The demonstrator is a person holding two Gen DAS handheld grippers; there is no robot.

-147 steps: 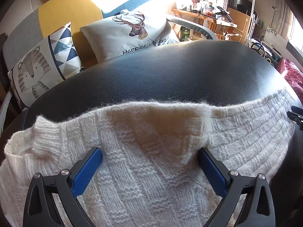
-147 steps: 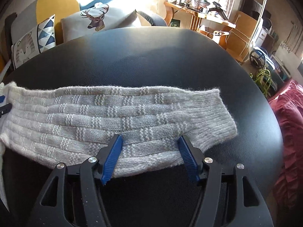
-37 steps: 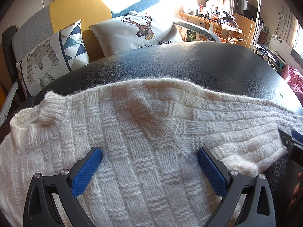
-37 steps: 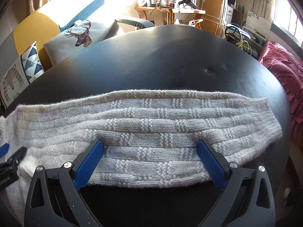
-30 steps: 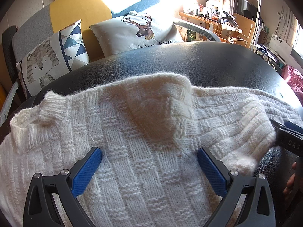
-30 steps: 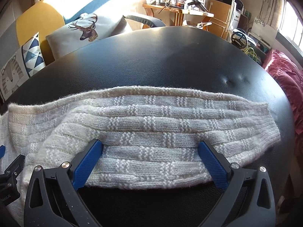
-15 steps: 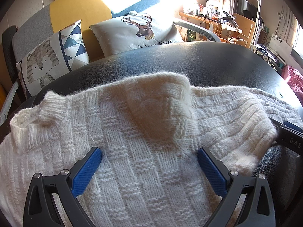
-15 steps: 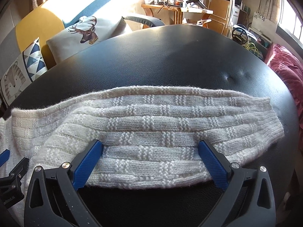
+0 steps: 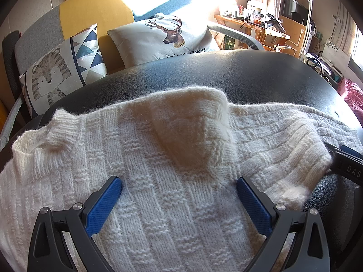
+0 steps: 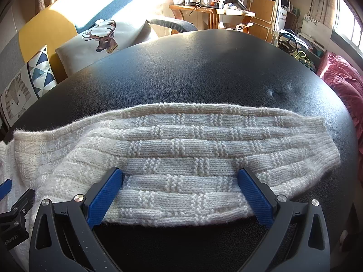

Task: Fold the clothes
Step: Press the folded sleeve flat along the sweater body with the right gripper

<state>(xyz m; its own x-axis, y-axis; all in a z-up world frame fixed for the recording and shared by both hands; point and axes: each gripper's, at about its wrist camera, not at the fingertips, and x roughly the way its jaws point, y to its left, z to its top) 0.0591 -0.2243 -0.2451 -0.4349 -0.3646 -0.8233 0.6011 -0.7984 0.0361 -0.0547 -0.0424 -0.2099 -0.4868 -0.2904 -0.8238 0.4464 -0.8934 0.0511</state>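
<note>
Left hand-held gripper (image 9: 179, 201), jaws spread wide and holding nothing, hovers over the body of a cream knit sweater (image 9: 158, 158) lying on a black leather surface (image 10: 204, 68). Right hand-held gripper (image 10: 180, 192), equally wide and empty, straddles the near edge of the outstretched sleeve (image 10: 204, 149). A raised fold (image 9: 192, 117) stands near the shoulder. Deer cushion (image 9: 163, 38) and tiger cushion (image 9: 61, 68) sit on the sofa behind.
</note>
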